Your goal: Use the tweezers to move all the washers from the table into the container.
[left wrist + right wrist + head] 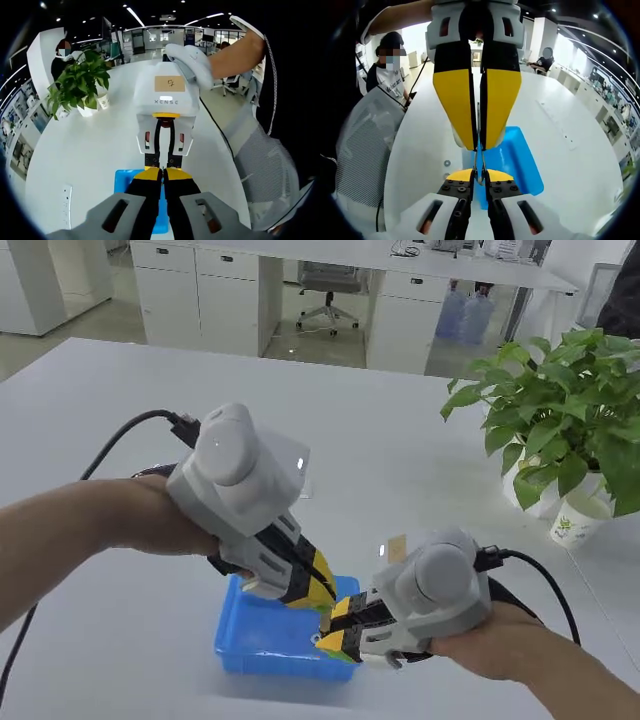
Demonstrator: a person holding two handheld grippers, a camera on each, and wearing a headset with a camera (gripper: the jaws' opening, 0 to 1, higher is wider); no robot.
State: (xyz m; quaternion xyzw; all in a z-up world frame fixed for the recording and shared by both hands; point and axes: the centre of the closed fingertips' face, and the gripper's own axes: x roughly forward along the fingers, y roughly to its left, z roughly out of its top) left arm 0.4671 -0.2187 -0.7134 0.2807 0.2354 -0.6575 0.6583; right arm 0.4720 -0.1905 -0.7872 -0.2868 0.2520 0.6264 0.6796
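Note:
A blue container [262, 642] sits on the white table [400, 450], with both grippers meeting tip to tip above its right end. My left gripper [322, 596] reaches down from the upper left, its yellow jaws pressed together. My right gripper [330, 632] comes in from the right, also shut. In the right gripper view, thin metal tweezers [479, 150] run between the left gripper's jaws down into my right gripper [479, 176]. A small washer [447, 163] lies on the table beside the container [522, 160]. In the left gripper view, my left gripper [163, 172] faces the right one above the container [124, 181].
A potted plant [560, 430] in a white pot stands at the table's right edge. Black cables [120, 440] trail from both grippers. A flat white strip [65, 200] lies on the table. Cabinets and an office chair [330, 290] stand beyond the far edge.

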